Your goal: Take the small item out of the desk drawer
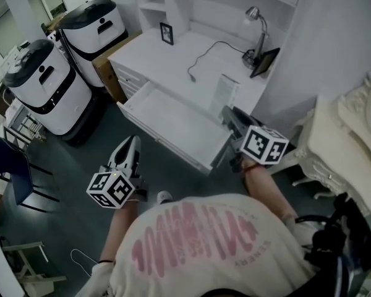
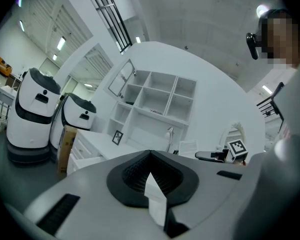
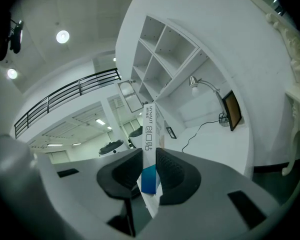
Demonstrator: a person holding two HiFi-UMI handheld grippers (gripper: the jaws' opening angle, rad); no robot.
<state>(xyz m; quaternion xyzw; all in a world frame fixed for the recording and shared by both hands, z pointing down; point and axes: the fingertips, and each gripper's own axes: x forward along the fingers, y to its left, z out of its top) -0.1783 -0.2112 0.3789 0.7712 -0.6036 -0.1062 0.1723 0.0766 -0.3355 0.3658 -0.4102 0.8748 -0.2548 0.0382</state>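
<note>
Shoulders in a white shirt (image 1: pixel 204 240) fill the lower frame. Just above them the open drawer (image 1: pixel 173 122) juts from the table (image 1: pixel 191 54) toward the lower left, its front edge lying between the 2 grippers. Dark floor (image 1: pixel 80 159) lies open at left as far as 2 white machines (image 1: pixel 46 85). At centre right, the right gripper (image 1: pixel 230 115) has its jaws clamped on the small box (image 1: pixel 224 94) above the drawer's right end, long axis upright, blue end down. The left gripper (image 1: pixel 131 141) jaws are pressed together.

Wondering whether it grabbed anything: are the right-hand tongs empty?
No, the right tongs are shut on a small white-and-blue box.
</note>
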